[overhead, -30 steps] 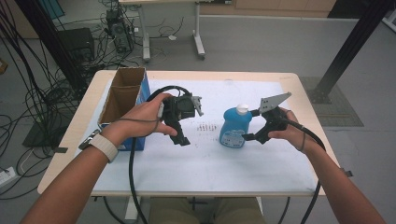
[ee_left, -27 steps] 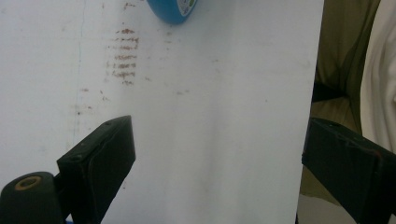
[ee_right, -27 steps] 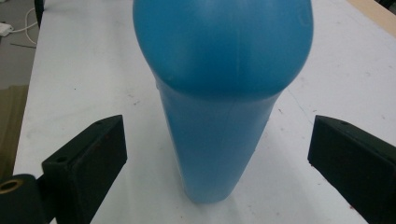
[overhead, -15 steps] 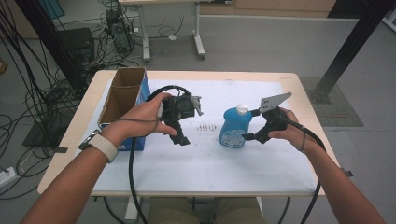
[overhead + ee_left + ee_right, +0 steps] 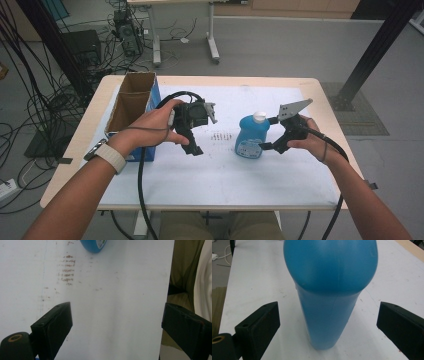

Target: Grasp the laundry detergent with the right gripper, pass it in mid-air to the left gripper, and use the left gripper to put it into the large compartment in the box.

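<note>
A blue bottle (image 5: 250,137) with a white cap (image 5: 258,117) stands upright in the middle of the white table top (image 5: 225,185). My right gripper (image 5: 268,134) is at the bottle's right side. In the right gripper view the bottle (image 5: 329,290) sits between the two black jaws of that gripper (image 5: 328,315), with a gap on each side, so it is open. My left gripper (image 5: 192,142) hangs over the table left of the bottle, jaws pointing down. Its jaws (image 5: 115,315) stand wide apart with nothing between them, and the bottle's base (image 5: 94,245) shows beyond.
An open cardboard box (image 5: 131,107) with a blue side stands at the table's left edge. Faint brown marks (image 5: 220,136) stain the sheet between the grippers. Black cables trail from both grippers toward the near edge. Desks and cable clutter lie on the floor beyond.
</note>
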{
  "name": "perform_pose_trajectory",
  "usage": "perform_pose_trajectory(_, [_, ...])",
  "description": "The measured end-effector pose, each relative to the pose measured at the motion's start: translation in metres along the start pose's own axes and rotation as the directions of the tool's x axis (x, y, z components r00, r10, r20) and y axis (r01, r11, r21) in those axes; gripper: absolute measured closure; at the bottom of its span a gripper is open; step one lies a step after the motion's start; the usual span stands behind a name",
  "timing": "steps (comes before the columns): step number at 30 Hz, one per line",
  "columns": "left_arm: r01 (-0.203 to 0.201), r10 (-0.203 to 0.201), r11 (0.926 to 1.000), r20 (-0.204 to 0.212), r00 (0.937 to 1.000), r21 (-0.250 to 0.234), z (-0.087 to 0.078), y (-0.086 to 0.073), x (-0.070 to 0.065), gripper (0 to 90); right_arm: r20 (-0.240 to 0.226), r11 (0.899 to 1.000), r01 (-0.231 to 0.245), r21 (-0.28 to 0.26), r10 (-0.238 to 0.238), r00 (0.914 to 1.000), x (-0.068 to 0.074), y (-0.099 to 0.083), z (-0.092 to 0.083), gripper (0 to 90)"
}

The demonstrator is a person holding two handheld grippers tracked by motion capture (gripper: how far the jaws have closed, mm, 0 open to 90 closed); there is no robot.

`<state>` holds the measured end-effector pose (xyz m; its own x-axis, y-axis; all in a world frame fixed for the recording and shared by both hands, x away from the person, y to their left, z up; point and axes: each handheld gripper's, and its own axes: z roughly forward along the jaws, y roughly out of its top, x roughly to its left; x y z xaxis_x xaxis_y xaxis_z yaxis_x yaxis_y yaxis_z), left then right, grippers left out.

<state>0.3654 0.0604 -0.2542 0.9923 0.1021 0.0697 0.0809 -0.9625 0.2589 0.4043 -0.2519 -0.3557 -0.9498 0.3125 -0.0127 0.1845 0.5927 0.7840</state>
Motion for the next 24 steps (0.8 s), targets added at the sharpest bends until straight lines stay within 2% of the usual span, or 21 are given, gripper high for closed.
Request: perform_pose_trajectory(24, [0.000, 0.000, 1.0000, -0.001, 1.0000, -0.002, -0.0005, -0.0009, 0.0010, 10.1, 0.003, 1.000, -0.005, -0.007, 0.005, 1.0000, -0.0004, -0.0001, -0.0008, 4.5])
